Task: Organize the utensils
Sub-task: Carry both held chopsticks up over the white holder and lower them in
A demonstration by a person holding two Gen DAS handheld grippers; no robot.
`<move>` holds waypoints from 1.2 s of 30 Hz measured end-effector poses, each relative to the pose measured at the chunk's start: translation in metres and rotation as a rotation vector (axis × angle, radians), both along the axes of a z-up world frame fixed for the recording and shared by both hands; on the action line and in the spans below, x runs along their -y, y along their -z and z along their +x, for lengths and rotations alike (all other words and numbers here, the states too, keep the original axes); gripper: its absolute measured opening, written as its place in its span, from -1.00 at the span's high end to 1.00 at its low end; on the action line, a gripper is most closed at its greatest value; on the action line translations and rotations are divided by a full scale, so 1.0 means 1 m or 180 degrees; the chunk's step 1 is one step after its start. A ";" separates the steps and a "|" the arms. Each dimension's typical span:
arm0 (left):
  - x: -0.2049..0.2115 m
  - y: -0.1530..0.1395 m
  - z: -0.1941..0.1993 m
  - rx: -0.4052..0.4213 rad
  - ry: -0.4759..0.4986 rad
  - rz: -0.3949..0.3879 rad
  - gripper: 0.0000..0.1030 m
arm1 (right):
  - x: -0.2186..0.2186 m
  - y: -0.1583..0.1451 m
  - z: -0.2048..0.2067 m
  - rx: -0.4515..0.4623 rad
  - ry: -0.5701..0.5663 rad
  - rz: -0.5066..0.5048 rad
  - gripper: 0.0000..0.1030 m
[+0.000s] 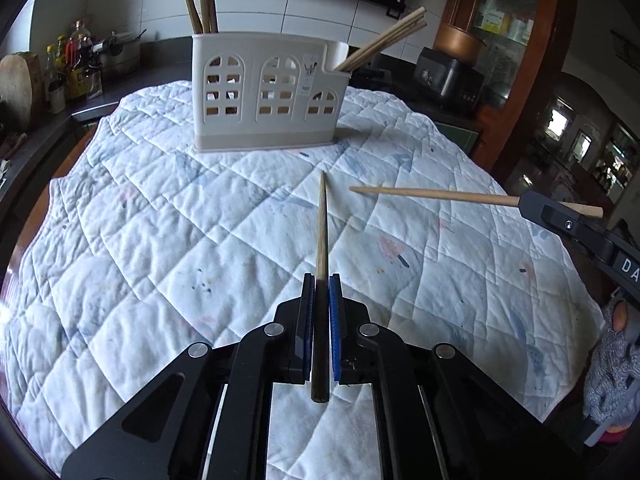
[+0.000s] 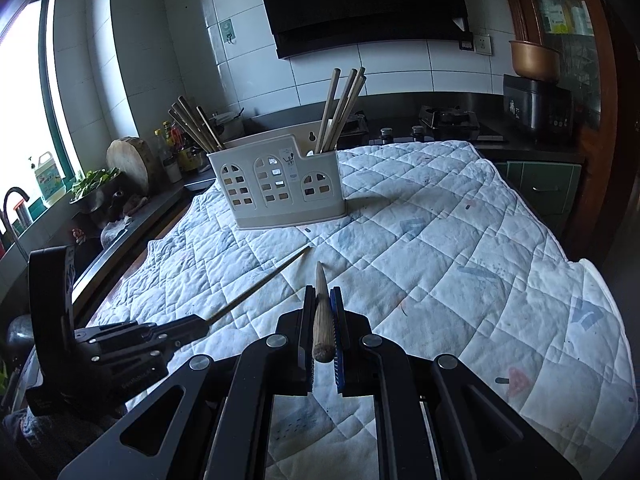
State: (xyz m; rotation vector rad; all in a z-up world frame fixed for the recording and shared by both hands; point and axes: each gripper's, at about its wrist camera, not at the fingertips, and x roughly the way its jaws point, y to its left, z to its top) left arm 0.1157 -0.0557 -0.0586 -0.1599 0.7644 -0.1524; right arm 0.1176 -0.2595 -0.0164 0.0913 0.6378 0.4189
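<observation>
A white quilted cloth (image 1: 160, 220) is spread over a kitchen table, and a cream plastic utensil holder (image 1: 264, 96) with arched window cut-outs is stood upright near its far edge. Wooden chopsticks (image 2: 340, 108) are seen leaning out of the holder's low right-hand compartment, and a darker bundle (image 2: 194, 124) out of its left end. The left gripper (image 1: 320, 280) is clenched on a darker wooden chopstick (image 1: 322, 232), which is pinched between the blue pads and pointed forward along the fingers toward the holder, its tip held above the cloth. The right gripper (image 2: 322, 292) is likewise clamped tight on a pale wooden chopstick (image 2: 321, 308), gripped near its thick end. In the left wrist view this pale chopstick is seen pointing leftward across the cloth. The two chopstick tips are held near each other but apart, in front of the holder
</observation>
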 end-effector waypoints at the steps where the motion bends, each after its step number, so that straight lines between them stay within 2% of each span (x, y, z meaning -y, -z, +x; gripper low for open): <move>1: -0.004 -0.004 0.000 0.0042 -0.0009 -0.0016 0.89 | 0.000 -0.002 0.000 0.0002 -0.0001 0.0015 0.86; 12: -0.023 -0.046 0.000 0.0418 0.0127 -0.0209 0.89 | -0.010 -0.026 0.013 0.0052 -0.0053 0.0026 0.86; 20: -0.035 -0.072 0.016 0.0574 0.0236 -0.0143 0.90 | -0.028 -0.059 0.035 0.0164 -0.0177 -0.0101 0.86; 25: -0.039 -0.093 0.034 0.0655 0.0354 -0.0078 0.90 | -0.036 -0.091 0.055 0.0274 -0.0216 -0.0179 0.86; 36: -0.042 -0.109 0.054 0.0776 0.0455 -0.0032 0.91 | -0.051 -0.133 0.078 0.0458 -0.0272 -0.0334 0.86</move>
